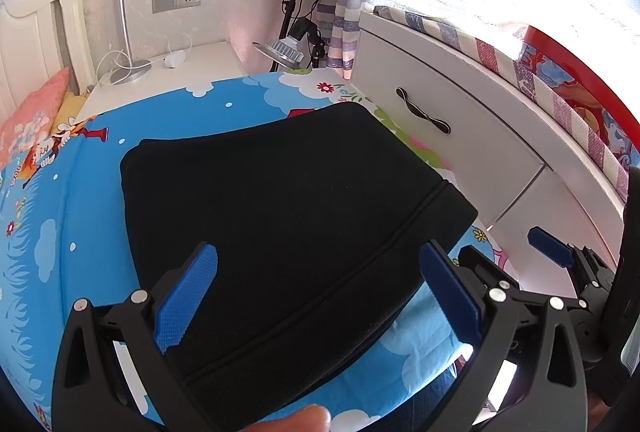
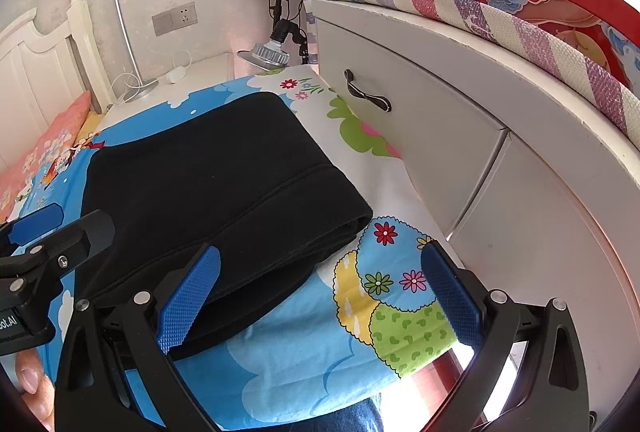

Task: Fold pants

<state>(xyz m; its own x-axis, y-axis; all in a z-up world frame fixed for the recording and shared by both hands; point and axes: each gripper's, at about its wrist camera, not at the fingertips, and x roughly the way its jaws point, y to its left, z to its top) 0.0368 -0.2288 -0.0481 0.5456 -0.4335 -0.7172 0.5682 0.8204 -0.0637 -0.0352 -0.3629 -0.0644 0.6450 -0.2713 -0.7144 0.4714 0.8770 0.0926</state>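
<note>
Black folded pants (image 1: 280, 232) lie flat on the cartoon-print bed sheet (image 1: 60, 232), both tongs spread wide and gripping nothing.

The left wrist view looks straight over the pants: the left gripper (image 1: 318, 296) hangs above their near edge, its blue pads (image 1: 186, 298) on either side of the cloth without touching it. Only the right wrist view shows the bare flowered corner of the sheet, where the right gripper (image 2: 320, 296) hovers, its left pad over the pants' near right corner and its right pad over bare sheet. The pants' right edge runs near the white drawer unit (image 2: 420, 135), with a strip of sheet between; their far edge stops short of the nightstand (image 1: 188, 71). Open sheet lies to the left, toward the pink pillow (image 1: 32, 115).
</note>
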